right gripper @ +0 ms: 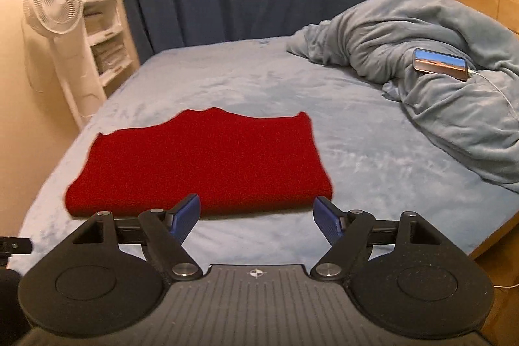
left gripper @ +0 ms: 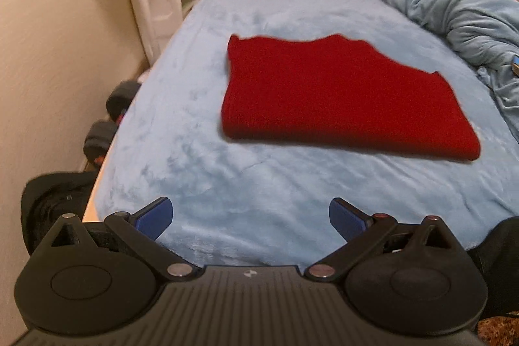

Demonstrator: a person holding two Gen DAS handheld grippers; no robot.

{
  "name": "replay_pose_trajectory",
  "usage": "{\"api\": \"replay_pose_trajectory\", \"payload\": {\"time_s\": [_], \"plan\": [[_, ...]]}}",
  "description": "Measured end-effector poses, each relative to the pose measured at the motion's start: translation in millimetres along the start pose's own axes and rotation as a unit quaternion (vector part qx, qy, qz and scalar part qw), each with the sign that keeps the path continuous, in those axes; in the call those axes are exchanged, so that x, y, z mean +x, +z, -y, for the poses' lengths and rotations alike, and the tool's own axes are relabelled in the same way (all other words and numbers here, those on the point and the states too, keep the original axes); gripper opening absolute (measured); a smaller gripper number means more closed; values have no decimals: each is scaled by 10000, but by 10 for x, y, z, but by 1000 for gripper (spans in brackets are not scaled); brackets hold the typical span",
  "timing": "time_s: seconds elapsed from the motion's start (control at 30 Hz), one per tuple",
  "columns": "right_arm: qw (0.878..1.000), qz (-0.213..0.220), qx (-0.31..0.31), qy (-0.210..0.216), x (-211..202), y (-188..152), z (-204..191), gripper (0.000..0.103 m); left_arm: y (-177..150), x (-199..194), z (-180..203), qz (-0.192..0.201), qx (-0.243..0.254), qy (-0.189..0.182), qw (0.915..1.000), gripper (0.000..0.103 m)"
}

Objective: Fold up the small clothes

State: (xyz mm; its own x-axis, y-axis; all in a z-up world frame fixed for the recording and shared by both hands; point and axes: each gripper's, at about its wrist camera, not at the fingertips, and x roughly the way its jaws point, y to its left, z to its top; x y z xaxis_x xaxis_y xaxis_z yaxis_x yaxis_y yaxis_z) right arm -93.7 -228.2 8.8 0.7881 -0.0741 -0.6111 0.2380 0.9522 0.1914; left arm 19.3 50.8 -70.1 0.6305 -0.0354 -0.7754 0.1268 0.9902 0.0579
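A red knitted garment (left gripper: 337, 96) lies folded flat in a rough rectangle on the light blue bed sheet (left gripper: 227, 184). It also shows in the right wrist view (right gripper: 201, 164). My left gripper (left gripper: 250, 216) is open and empty, held above the sheet well short of the garment's near edge. My right gripper (right gripper: 257, 216) is open and empty, close above the garment's near folded edge, toward its right corner.
A crumpled blue duvet (right gripper: 421, 80) is heaped at the bed's right side with a phone (right gripper: 441, 64) on a charging cable on it. A white fan (right gripper: 55, 5) and shelves (right gripper: 100, 5) stand left. Dark dumbbells (left gripper: 110, 119) lie on the floor beside the bed.
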Motion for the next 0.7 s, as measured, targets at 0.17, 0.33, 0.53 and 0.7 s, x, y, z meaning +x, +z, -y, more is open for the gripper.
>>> {"api": "replay_pose_trajectory", "payload": {"time_s": [0.17,0.33,0.53,0.7], "plan": [[9997,-106,-88,195,-126,-93,-113,78,-69,-140,112,235,112,16,9997,103],[9995,-155,-119,239,-186,-139,-175,78,-105,-151,95,183,99,-15,9998,103],[9994,-194,-53,273,-190,-146,-179,78,-108,-171,77,238,60,4,9997,103],[9992,-241,-29,309,-154,-155,-157,78,-115,-169,80,216,65,2,9997,103]]}}
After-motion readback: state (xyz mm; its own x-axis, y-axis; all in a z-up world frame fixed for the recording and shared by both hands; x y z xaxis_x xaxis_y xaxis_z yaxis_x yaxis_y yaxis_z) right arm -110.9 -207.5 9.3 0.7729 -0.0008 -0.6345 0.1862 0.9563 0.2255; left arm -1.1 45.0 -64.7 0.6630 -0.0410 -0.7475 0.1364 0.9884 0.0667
